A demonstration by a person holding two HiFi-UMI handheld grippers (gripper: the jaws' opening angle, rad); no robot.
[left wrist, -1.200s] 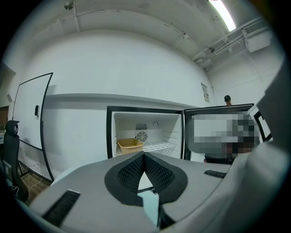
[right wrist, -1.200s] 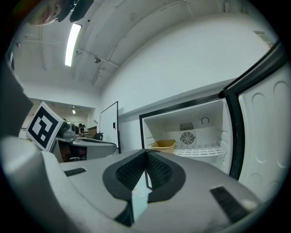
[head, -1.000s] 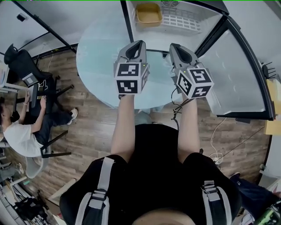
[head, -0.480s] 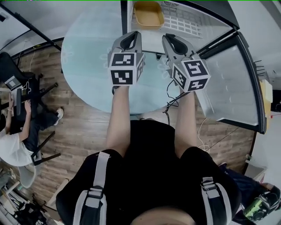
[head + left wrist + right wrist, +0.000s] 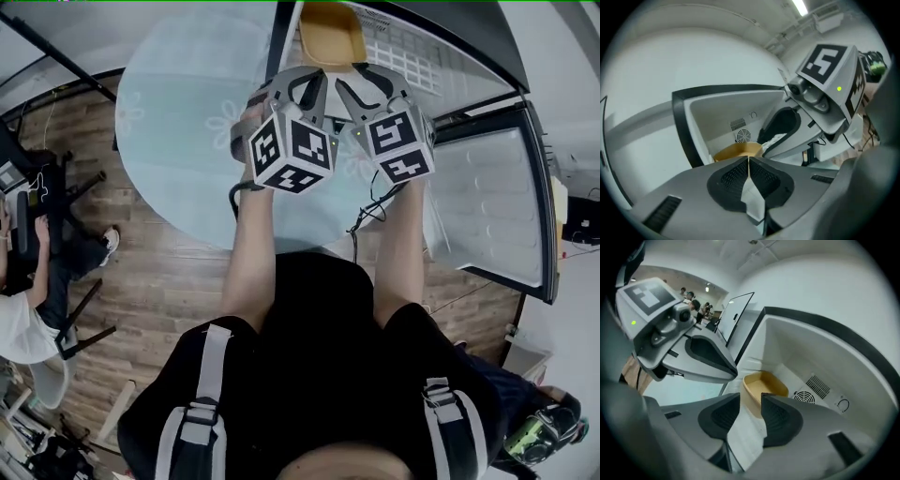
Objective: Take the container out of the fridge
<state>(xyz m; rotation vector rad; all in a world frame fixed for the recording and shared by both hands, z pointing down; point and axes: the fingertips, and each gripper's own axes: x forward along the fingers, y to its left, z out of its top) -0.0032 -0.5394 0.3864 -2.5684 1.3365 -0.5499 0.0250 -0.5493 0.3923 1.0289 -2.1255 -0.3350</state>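
Compared with one second ago, both grippers have come forward over the table [image 5: 178,131] and stand now at the mouth of the fridge [image 5: 427,52]. Both have also rolled, so that their marker cubes lean toward each other. The left gripper [image 5: 302,82] has its jaws closed together, pad against pad, with nothing between them. The right gripper [image 5: 364,82] had its jaws together before; they have just been opening and now stand wide apart, and the pads press on nothing.

The container [image 5: 333,33], a shallow yellow tray, lies on the fridge floor just ahead of both grippers, nearer to them than before. In the right gripper view the container [image 5: 766,385] shows through the gap between the jaws of the right gripper [image 5: 750,404], just beyond the tips. In the left gripper view the container [image 5: 736,151] lies just past the left gripper [image 5: 748,161] and a little to the left of it. The fan [image 5: 804,397] sits in the back wall behind the container.

In the head view the far end of the container is cut off by the top edge. In the left gripper view its near part is hidden behind the closed jaws and its right end behind the right gripper. I cannot tell whether any jaw tip touches its rim.
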